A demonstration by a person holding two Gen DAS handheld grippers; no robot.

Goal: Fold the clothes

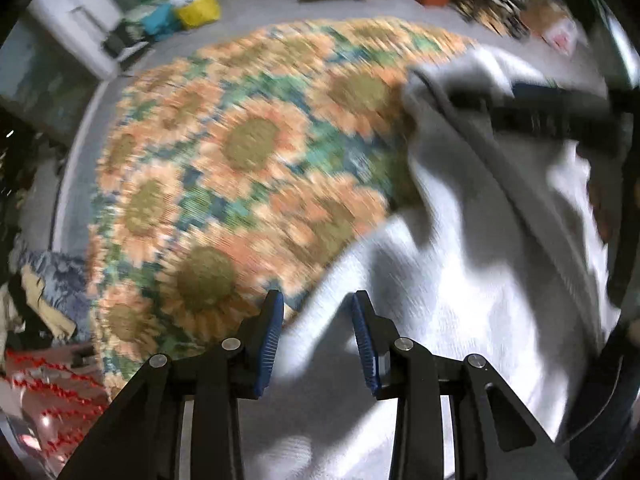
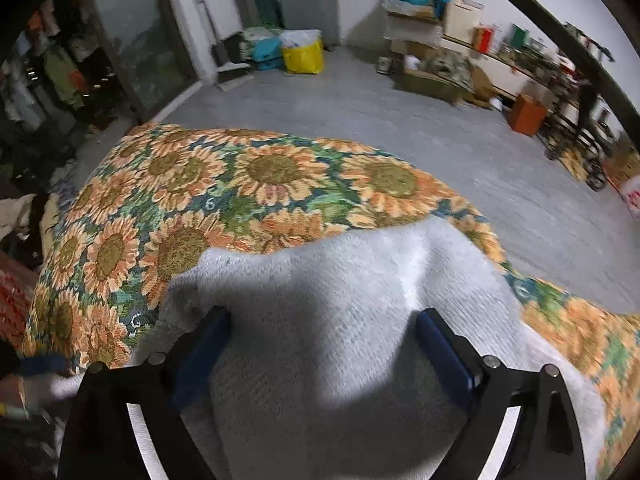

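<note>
Right wrist view: wide fingers [image 2: 320,356] straddle a grey garment [image 2: 340,280] spread over the sunflower cloth [image 2: 180,184] for folding; left fingers [image 1: 318,332] hang narrowly parted, empty.

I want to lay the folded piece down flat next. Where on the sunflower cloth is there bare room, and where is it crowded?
The sunflower cloth is bare on its far half, between the white garment and the grey floor, and along its left side. The near right part is crowded: the garment lies bunched there, with both tongs over it. Off the cloth's left edge lie piled clothes.
</note>
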